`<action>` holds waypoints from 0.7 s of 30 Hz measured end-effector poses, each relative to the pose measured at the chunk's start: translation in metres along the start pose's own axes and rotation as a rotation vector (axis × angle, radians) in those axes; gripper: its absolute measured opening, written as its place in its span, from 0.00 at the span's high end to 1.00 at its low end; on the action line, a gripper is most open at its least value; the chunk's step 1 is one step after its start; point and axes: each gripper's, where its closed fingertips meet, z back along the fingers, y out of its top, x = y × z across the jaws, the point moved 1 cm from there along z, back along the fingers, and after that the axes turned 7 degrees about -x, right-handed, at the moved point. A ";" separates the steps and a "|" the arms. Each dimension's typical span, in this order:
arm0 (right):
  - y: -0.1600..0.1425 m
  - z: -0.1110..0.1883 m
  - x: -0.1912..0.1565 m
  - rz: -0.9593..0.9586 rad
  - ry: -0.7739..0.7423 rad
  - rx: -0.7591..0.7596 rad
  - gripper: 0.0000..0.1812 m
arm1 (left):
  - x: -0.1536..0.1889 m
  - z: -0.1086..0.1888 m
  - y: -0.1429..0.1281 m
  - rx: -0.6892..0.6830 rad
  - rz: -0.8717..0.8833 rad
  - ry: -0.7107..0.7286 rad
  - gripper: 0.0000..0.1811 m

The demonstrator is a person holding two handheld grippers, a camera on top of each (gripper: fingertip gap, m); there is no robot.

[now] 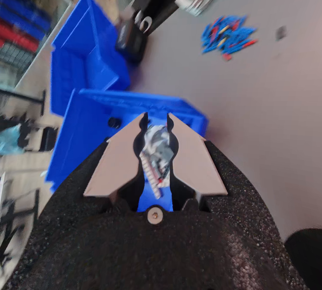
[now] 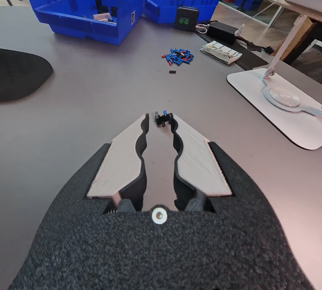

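Here, a small plastic bag (image 1: 156,152) of parts pinched between the left gripper (image 1: 155,117) fingers above the near blue bin (image 1: 97,124); right gripper (image 2: 159,115) parted over the grey table (image 2: 104,89), a black-and-blue pin piece (image 2: 163,118) touching its right fingertip.

Grey table (image 2: 104,81) — blue bins (image 2: 83,11), a pile of small pegs (image 2: 178,55), a white lamp base (image 2: 278,103).

Claw-mounted views over blue bins (image 1: 97,124), sharing the peg pile (image 2: 177,56).
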 end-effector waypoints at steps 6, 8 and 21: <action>0.000 0.003 0.010 -0.058 -0.011 0.011 0.88 | 0.177 0.049 0.097 0.386 -0.162 -0.668 0.87; -0.002 0.003 0.011 -0.063 -0.013 0.001 0.88 | 0.224 0.050 0.106 0.380 -0.192 -0.857 0.85; -0.009 -0.001 0.009 -0.043 -0.009 -0.049 0.90 | 0.305 0.018 0.106 0.349 -0.393 -0.924 0.90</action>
